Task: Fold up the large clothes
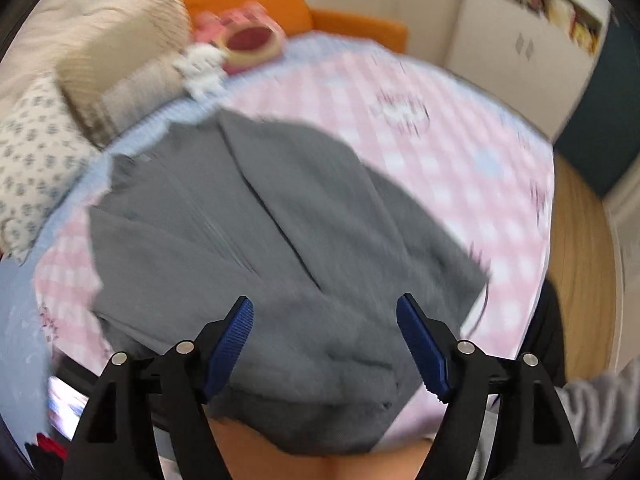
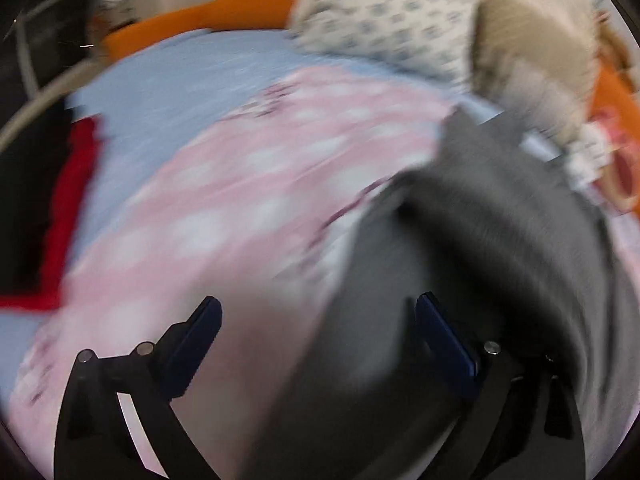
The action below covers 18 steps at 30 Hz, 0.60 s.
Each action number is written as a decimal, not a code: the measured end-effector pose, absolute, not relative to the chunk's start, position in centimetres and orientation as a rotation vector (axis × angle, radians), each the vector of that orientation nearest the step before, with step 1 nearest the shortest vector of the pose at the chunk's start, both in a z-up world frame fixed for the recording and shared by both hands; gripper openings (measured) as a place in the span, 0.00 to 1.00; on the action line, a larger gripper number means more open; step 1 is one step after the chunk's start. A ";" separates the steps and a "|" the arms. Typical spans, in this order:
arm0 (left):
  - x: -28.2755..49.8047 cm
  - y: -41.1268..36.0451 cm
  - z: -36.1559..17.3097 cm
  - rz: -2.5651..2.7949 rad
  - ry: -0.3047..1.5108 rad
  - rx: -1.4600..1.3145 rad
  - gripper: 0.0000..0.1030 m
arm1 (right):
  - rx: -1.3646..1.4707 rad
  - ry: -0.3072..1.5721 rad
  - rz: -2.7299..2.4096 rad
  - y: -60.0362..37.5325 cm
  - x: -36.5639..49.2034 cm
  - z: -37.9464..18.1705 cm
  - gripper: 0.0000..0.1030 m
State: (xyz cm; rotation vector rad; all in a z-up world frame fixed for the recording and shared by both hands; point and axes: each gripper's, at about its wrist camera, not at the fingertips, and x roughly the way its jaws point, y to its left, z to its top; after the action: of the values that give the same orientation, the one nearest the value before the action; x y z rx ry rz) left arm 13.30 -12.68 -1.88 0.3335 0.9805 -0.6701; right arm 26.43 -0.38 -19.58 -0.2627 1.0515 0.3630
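The garment (image 1: 248, 216) is lying on the bed (image 1: 420, 128), its long axis running from near right to far left. Your left claw (image 1: 325, 344) is hovering wide over its near end; your right claw (image 2: 318, 344), also wide, is straddling its blurred edge.
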 end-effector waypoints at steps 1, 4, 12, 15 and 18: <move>13.8 -11.8 -0.3 -0.643 0.957 0.316 0.79 | -0.242 1.065 0.398 -0.4 25.5 -19.4 0.93; 15.4 -8.9 3.6 -0.564 0.904 0.263 0.81 | -0.159 1.113 0.545 -1.7 21.0 -18.6 0.89; 22.5 1.2 5.7 -0.402 0.910 0.029 0.88 | -0.065 1.004 0.589 -13.7 12.2 -11.5 0.88; 25.6 4.1 -0.1 -0.309 0.986 -0.048 0.88 | 0.006 0.938 0.528 -20.5 10.6 -8.6 0.88; 27.5 6.5 -5.2 -0.214 1.045 -0.115 0.86 | 0.033 0.928 0.491 -25.4 10.8 -7.4 0.88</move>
State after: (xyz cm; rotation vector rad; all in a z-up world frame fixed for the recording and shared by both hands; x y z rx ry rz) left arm 27.52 6.52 -5.19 -0.1150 1.0449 -0.2143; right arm 10.75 -25.43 -7.44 0.0326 0.9278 0.4909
